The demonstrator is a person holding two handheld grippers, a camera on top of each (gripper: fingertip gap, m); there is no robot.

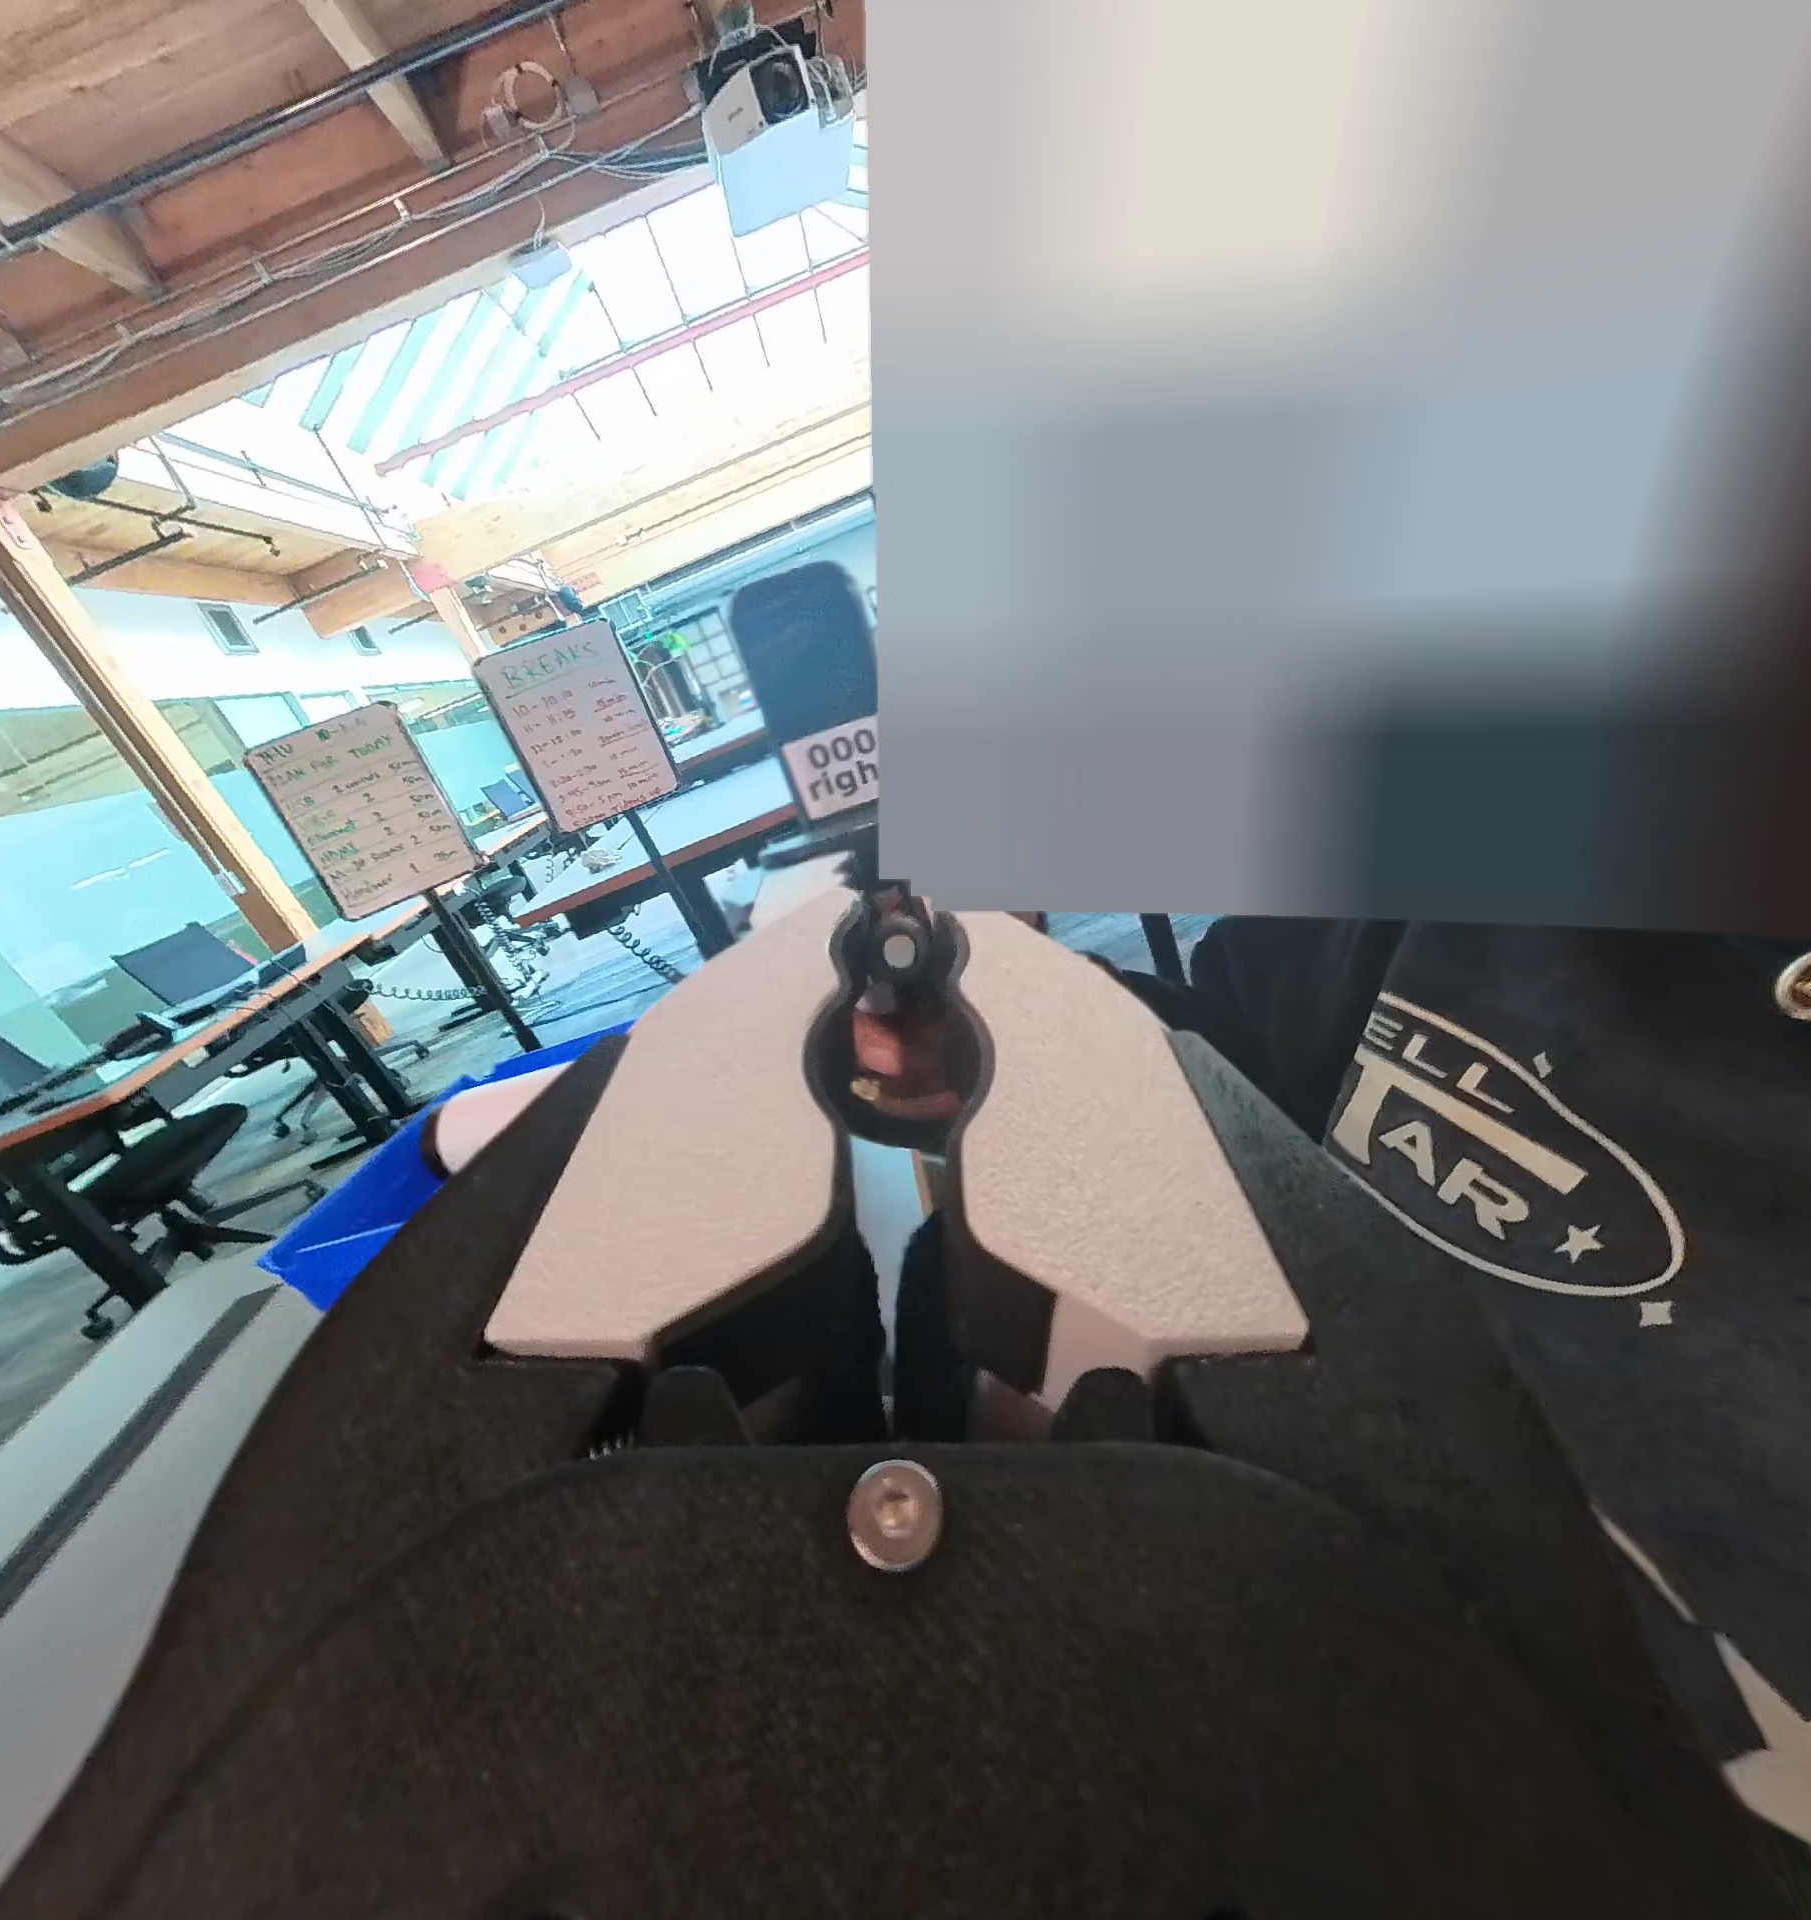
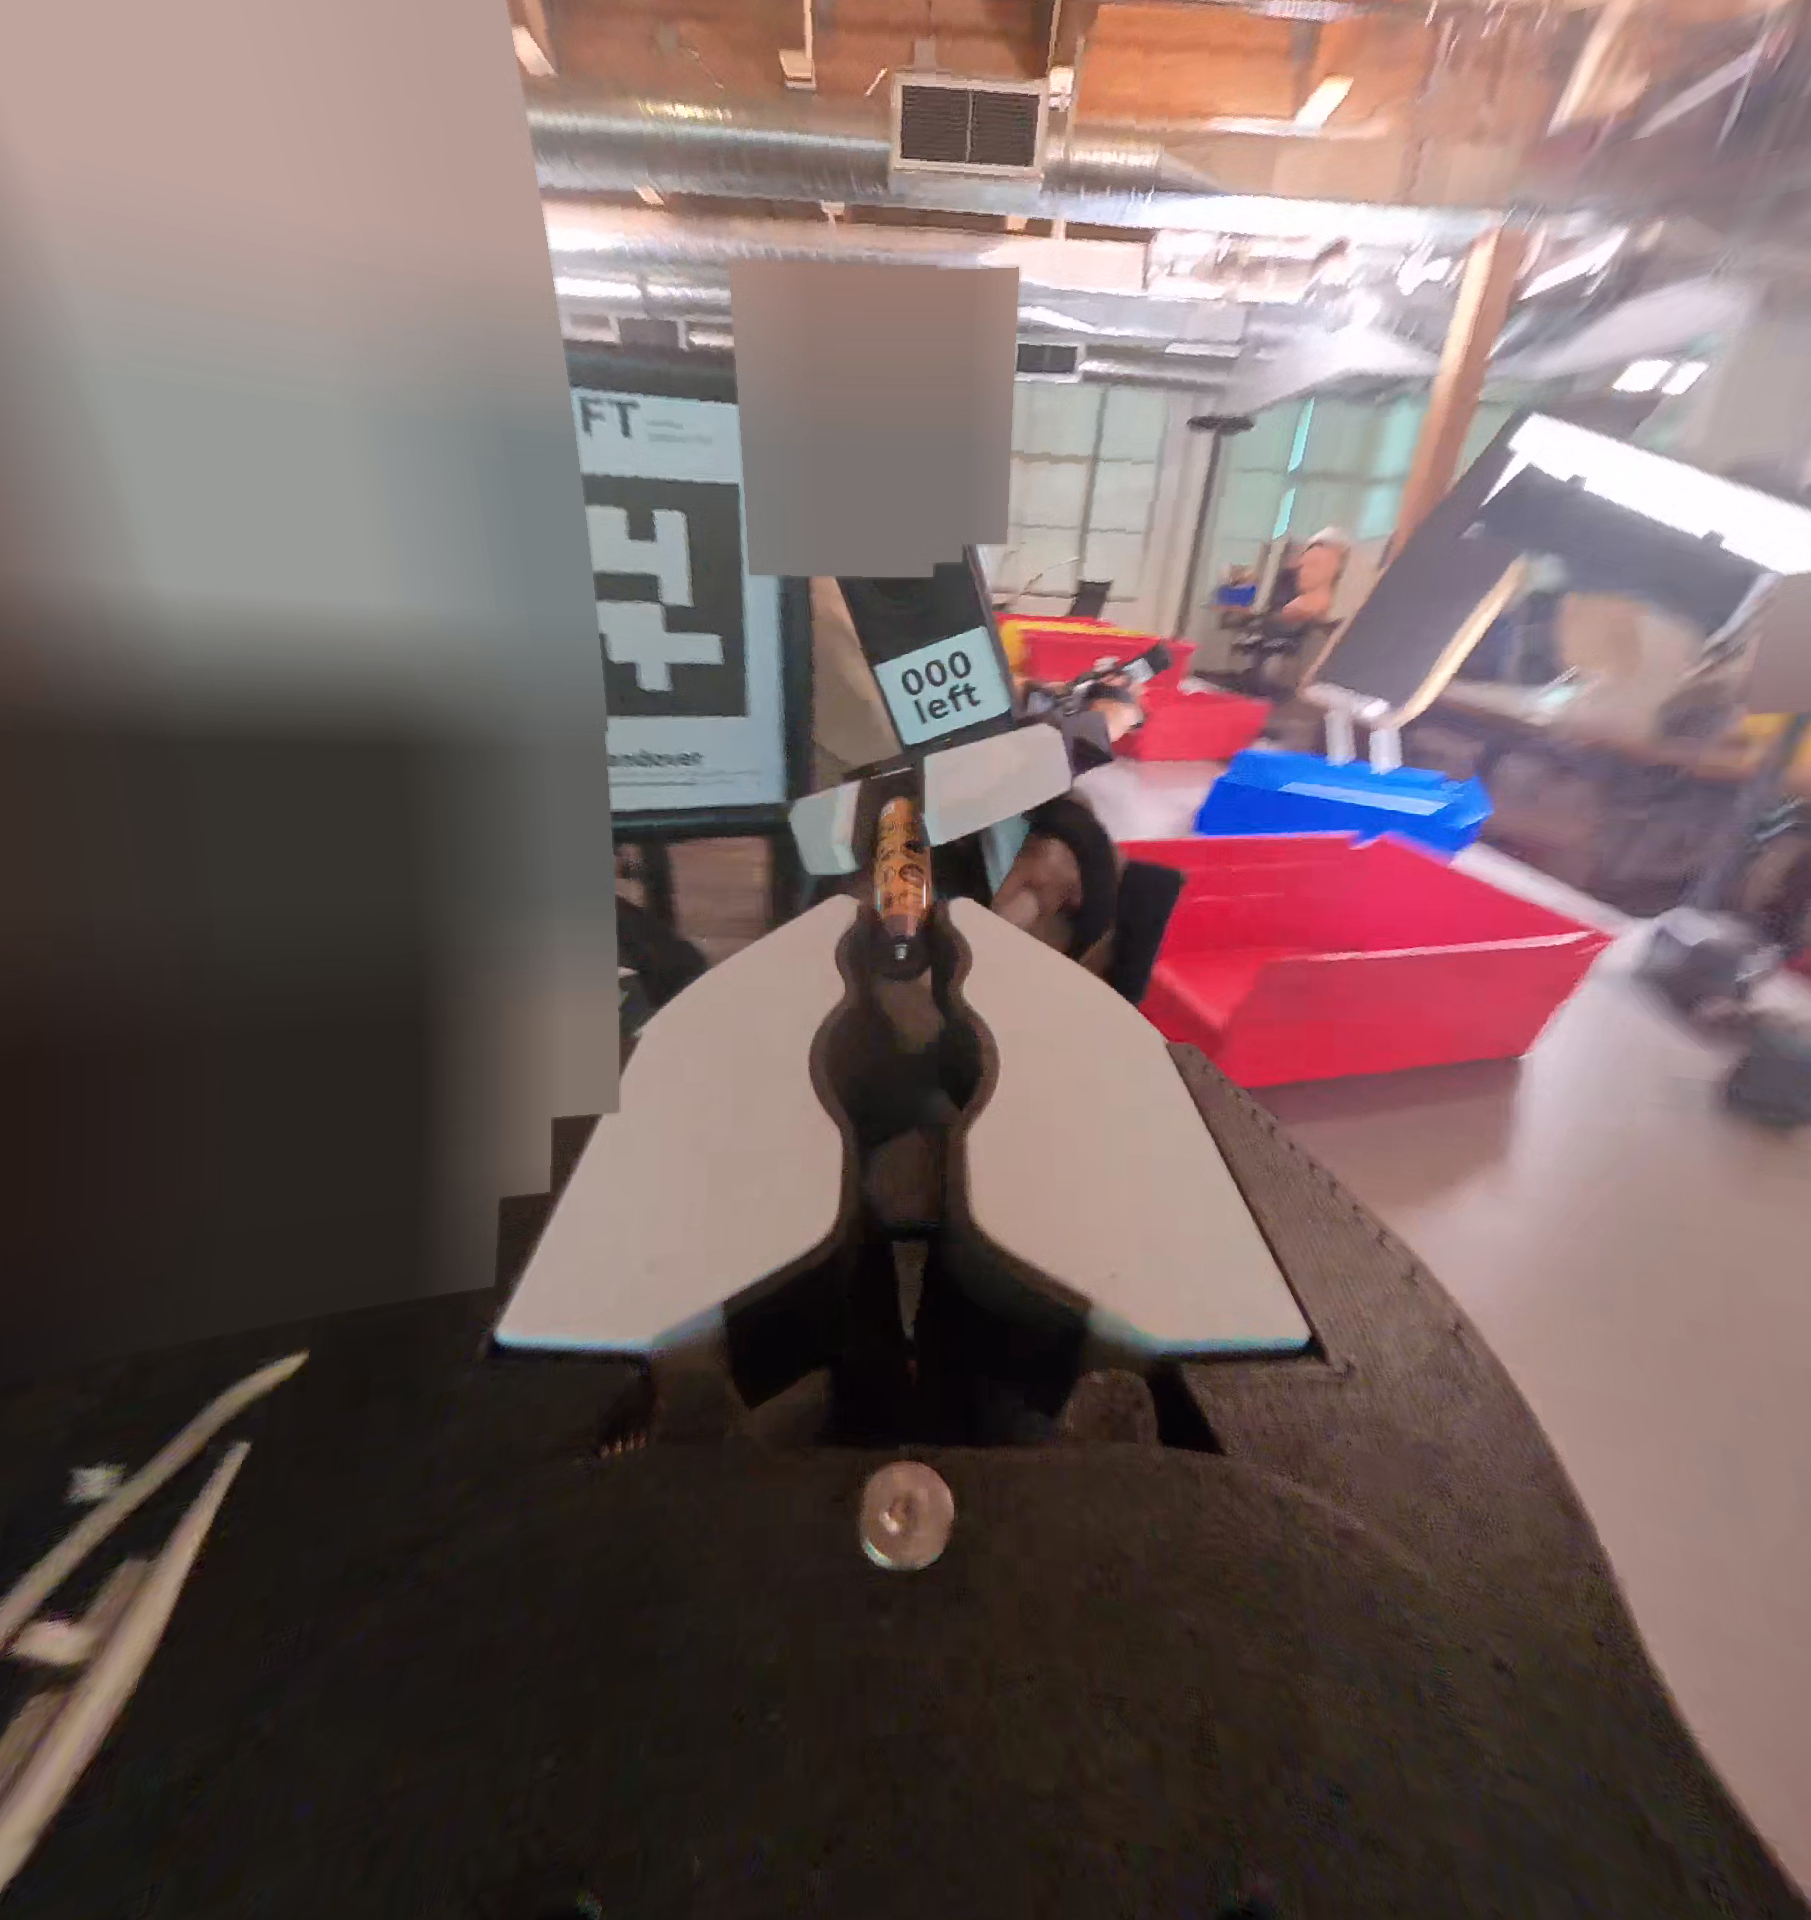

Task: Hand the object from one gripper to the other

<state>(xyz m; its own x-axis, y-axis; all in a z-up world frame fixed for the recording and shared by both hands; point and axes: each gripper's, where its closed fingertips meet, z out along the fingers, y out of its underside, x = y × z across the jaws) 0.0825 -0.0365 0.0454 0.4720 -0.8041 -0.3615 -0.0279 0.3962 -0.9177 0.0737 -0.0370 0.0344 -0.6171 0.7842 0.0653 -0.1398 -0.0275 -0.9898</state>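
A short pen with an orange and black pattern point(image 2: 902, 862) is held in the air between the two grippers. In the right wrist view, my right gripper point(image 2: 901, 925) is shut on its near end. My left gripper point(image 2: 906, 821) faces it and is shut on the far part of the pen between its white pads point(image 2: 994, 779). In the left wrist view, my left gripper point(image 1: 896, 935) is shut around the pen point(image 1: 896, 951), which is seen end-on. The right gripper's black body point(image 1: 802, 665) rises behind it, mostly hidden by a blurred patch.
Red bins point(image 2: 1348, 956) and a blue bin point(image 2: 1337, 805) stand on the grey table point(image 2: 1607, 1299) to the right. Another blue bin point(image 1: 361, 1216) is low on the left. A person's dark shirt point(image 1: 1607, 1351) is close by. Whiteboards on stands point(image 1: 361, 821) and desks are farther off. Only a small space, under 4 cm, lies between the two pairs of fingers.
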